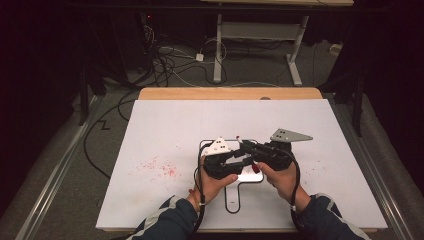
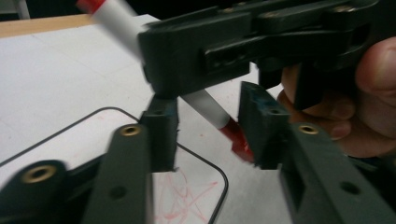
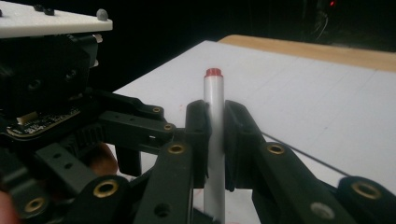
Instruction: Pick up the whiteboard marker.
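Note:
A white marker [image 3: 214, 121] with a red end [image 3: 213, 72] stands upright between the pads of my right gripper [image 3: 215, 140], which is shut on its barrel. In the left gripper view the same marker [image 2: 205, 102] slants down to its red cap [image 2: 236, 137]. The cap lies between the jaws of my left gripper [image 2: 210, 126], close to the right-hand pad [image 2: 261, 123] and well apart from the other, so that gripper is open. From above, both grippers meet nose to nose over a small white board [image 1: 235, 197], the left gripper [image 1: 240, 162] below the right gripper [image 1: 247, 148].
The small board has a black outline and a handle-shaped tab towards me, with red scribbles [image 2: 182, 200] on it. Red marks [image 1: 160, 167] speckle the white table cover [image 1: 165, 125] to the left. A wooden edge [image 1: 230, 93] runs along the far side, with cables on the floor beyond.

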Action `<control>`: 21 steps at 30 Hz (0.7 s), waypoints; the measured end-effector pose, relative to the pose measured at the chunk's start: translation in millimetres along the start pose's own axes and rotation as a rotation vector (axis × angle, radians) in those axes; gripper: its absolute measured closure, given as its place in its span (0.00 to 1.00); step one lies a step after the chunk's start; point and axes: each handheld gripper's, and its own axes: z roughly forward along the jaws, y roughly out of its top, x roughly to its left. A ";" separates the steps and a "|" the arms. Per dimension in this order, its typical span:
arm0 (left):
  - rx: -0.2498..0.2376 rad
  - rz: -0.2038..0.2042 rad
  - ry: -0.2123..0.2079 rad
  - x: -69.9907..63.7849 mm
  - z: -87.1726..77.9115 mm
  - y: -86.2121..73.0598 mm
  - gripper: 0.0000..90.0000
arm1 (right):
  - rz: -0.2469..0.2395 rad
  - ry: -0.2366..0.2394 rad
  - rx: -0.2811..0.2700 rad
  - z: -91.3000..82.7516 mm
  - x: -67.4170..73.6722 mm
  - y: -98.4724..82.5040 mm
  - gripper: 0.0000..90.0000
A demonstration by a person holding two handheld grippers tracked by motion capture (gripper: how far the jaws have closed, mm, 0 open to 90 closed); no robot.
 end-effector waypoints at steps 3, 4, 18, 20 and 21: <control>0.012 0.030 0.018 0.2 1.5 2.0 0.76 | -0.012 -0.005 -0.005 -6.5 1.1 0.4 0.90; 0.012 0.032 0.024 0.7 1.4 2.2 0.76 | -0.012 -0.005 -0.005 -6.5 1.1 0.4 0.90; 0.158 0.168 0.123 14.0 -10.4 -19.4 0.87 | -0.068 -0.006 0.054 -17.2 15.7 -10.3 0.54; 0.170 0.159 0.129 20.7 -17.8 -25.1 0.88 | -0.102 -0.032 0.043 -26.8 15.6 -12.2 0.52; 0.171 0.162 0.131 22.2 -20.1 -27.1 0.88 | -0.102 -0.032 0.043 -26.8 15.6 -12.2 0.52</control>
